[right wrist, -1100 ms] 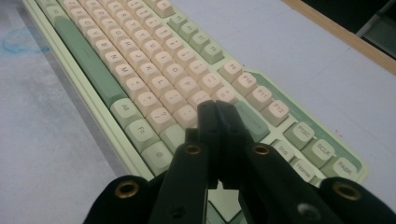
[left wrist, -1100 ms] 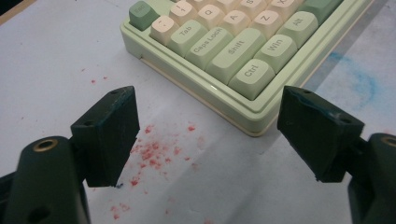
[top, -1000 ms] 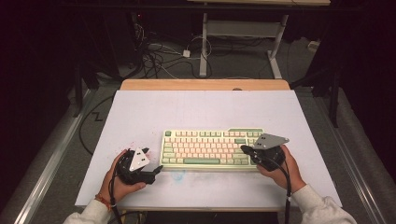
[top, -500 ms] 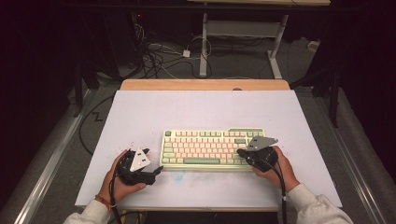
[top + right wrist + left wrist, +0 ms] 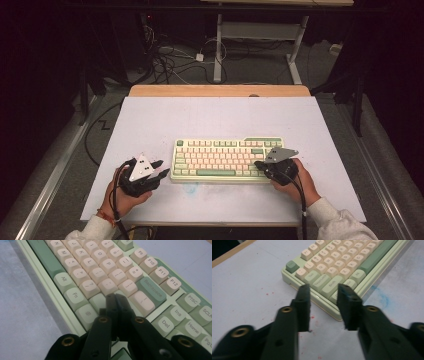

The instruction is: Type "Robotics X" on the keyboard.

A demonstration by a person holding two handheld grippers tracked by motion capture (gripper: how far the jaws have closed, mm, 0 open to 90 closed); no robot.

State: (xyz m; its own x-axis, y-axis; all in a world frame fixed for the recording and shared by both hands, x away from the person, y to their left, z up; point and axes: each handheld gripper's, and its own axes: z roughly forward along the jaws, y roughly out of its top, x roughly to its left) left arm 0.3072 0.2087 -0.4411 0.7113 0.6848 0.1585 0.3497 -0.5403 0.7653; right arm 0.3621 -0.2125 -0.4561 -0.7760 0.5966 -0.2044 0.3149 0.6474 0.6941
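Note:
A pale green keyboard with cream and green keys lies flat near the front of the white table top. My left gripper rests just off the keyboard's left end, and its own view shows it open, its jaws pointing at the keyboard's near-left corner by the Shift key, with nothing between them. My right gripper is over the keyboard's right end. Its jaws are shut together with nothing held, their tips low over the keys below Backspace.
The white mat covers the table, with a wooden strip along the far edge. Red specks and a blue smear mark the mat near the keyboard. Cables and a desk frame lie on the floor beyond.
My right gripper has shifted left from beside the keyboard's right end to over its right-hand keys. The left gripper and the keyboard have stayed put.

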